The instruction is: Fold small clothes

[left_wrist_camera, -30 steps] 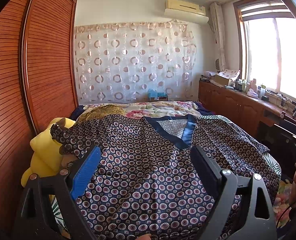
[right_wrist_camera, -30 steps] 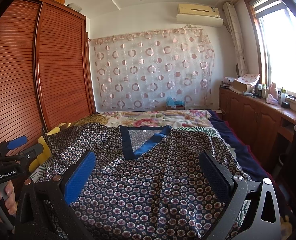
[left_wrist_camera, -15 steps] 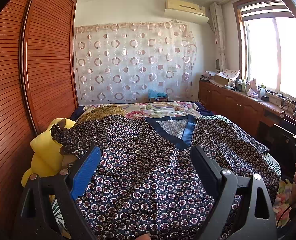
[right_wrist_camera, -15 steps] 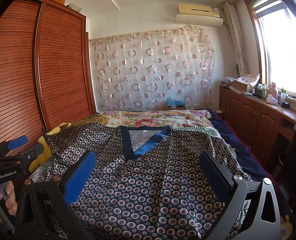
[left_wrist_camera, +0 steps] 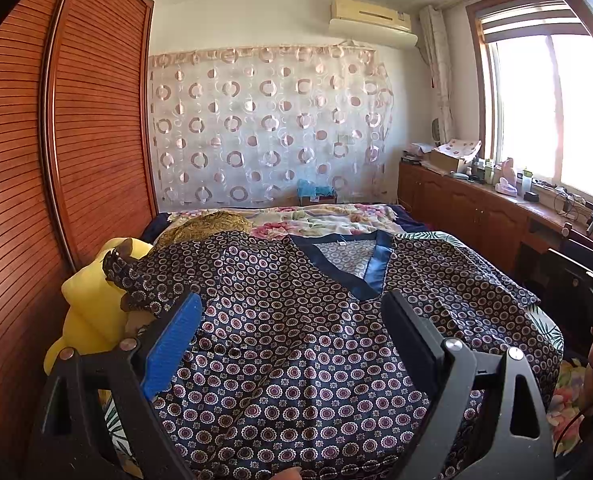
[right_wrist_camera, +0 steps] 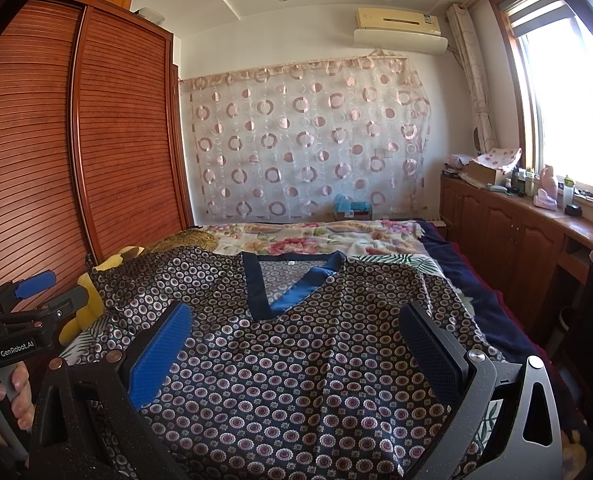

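While we hold both tools low over the bed (right_wrist_camera: 380, 240), a floral quilt covers its far half and a dark blue sheet (right_wrist_camera: 492, 312) runs along its window side. A slatted wooden wardrobe (left_wrist_camera: 96, 128) stands along one side, a sheer curtain with ring patterns (right_wrist_camera: 304, 144) hangs on the far wall beneath an air conditioner (right_wrist_camera: 400, 30), and low wooden cabinets (right_wrist_camera: 508, 236) run under the bright window, their top crowded with bottles and a cardboard box (right_wrist_camera: 484, 171) whose contents we cannot make out. The patterned navy top (right_wrist_camera: 296, 360) lies spread flat on the bed, its blue V-neck (right_wrist_camera: 292, 292) pointing toward us; one sleeve drapes over a yellow plush toy (left_wrist_camera: 92, 308). Our left gripper (left_wrist_camera: 292, 324) has its jaws spread wide above the cloth, pinching nothing, and our right gripper (right_wrist_camera: 296, 336) likewise gapes empty. In the right wrist view, the left tool's body reads "GenRobot.AI" (right_wrist_camera: 16, 349).
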